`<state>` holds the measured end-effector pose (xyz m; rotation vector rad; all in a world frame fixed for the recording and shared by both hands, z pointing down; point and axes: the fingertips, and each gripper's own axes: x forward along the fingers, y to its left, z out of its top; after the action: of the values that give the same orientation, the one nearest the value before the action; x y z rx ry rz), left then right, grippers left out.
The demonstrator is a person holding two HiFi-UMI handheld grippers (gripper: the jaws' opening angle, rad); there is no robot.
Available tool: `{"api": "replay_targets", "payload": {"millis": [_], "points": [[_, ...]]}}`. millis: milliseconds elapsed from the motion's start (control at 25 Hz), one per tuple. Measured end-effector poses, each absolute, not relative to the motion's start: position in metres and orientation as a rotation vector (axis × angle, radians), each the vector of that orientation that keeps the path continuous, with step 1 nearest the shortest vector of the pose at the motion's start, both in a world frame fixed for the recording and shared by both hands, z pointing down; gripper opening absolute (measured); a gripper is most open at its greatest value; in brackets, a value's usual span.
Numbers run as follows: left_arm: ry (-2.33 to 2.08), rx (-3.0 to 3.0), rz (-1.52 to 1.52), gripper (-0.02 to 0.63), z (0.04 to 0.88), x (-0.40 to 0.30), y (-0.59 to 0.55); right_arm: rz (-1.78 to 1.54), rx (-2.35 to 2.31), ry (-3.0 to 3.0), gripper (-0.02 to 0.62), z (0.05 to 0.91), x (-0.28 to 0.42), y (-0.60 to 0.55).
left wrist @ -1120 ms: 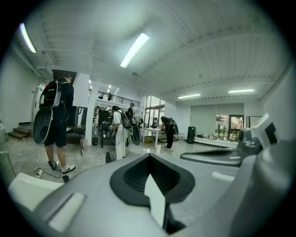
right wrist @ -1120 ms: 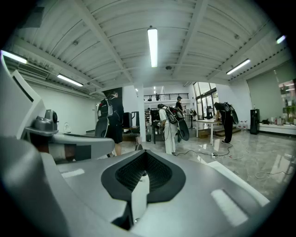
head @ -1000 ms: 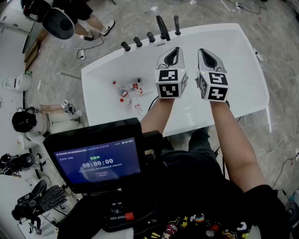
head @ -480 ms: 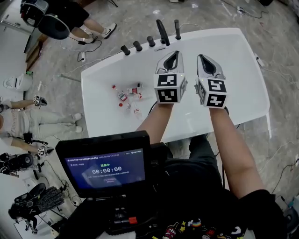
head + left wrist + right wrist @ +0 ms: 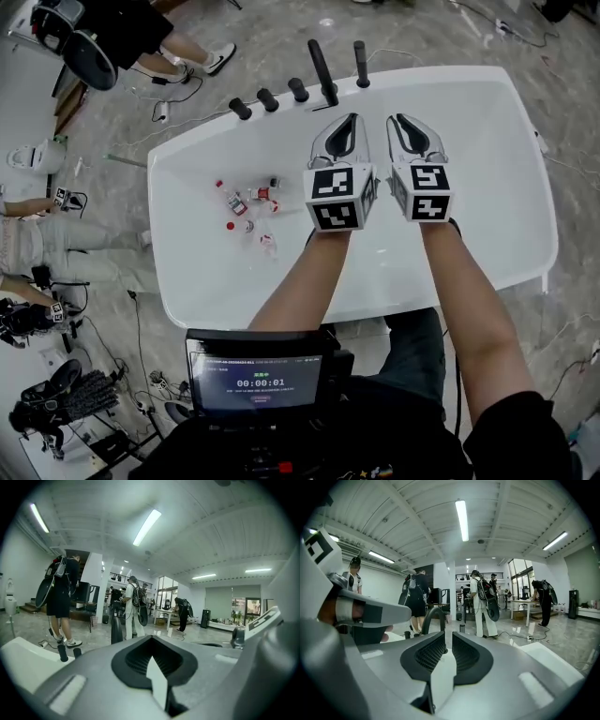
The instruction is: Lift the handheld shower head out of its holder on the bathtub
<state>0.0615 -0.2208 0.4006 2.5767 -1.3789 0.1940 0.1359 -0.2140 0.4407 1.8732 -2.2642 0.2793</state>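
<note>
Above the bathtub (image 5: 487, 159), your left gripper (image 5: 349, 122) is pinched together, your right gripper (image 5: 399, 123) barely parted; gripping the holstered shower head (image 5: 361, 64) calls for wider jaws.

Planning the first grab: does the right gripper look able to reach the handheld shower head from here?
Probably yes. The right gripper hovers over the bathtub, jaws slightly apart and empty, and nothing lies between it and the handheld shower head on the far rim.

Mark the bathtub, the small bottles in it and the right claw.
bathtub (image 5: 487, 150): head view, bare white floor near its right end.
small bottles (image 5: 232, 201): head view, the leftmost bottle's body.
right claw (image 5: 446, 637): right gripper view, the narrow gap between its tips.
</note>
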Motion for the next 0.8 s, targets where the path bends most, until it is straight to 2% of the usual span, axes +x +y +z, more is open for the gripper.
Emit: {"api": "replay_targets", "payload": {"millis": [360,800], "points": [[-1.462,2.491,0.184,0.002,0.474,0.077,-0.274,0.355,1.785,-2.290,0.099,0.536,0.147,-0.317],[-1.509,2.492,0.224,0.003,0.535,0.096,-0.325,0.356,1.749,-2.280,0.153,0.611,0.157,-0.446]]}}
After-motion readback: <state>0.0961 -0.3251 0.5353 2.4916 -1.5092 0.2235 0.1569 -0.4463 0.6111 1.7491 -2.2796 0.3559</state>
